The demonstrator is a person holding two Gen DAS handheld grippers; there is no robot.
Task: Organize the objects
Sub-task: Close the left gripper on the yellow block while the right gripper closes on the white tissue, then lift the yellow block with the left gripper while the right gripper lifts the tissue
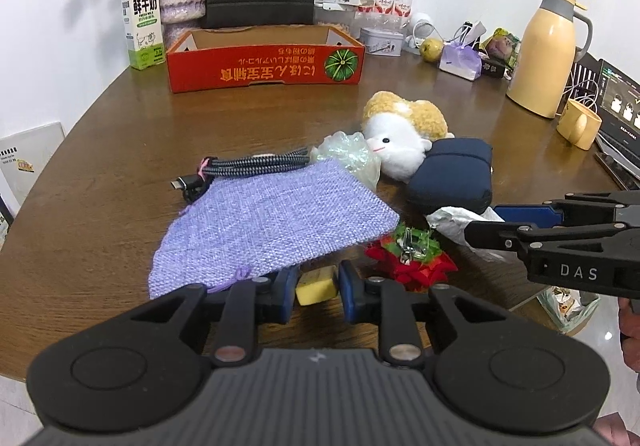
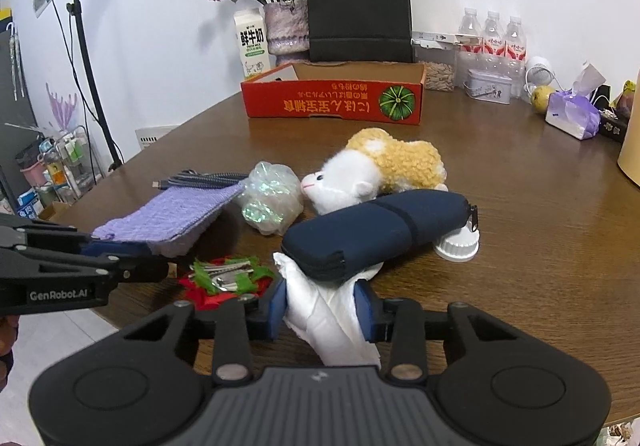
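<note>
Yellow block is pinched by the left gripper; white tissue is squeezed by the right gripper. Both should probably be lifted straight, clear of the navy case ahead.

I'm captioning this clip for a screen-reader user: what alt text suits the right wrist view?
The right gripper pinches a crumpled white tissue at the near edge of a wooden table, beside a navy pouch, with a plush toy and red cardboard box beyond.
</note>
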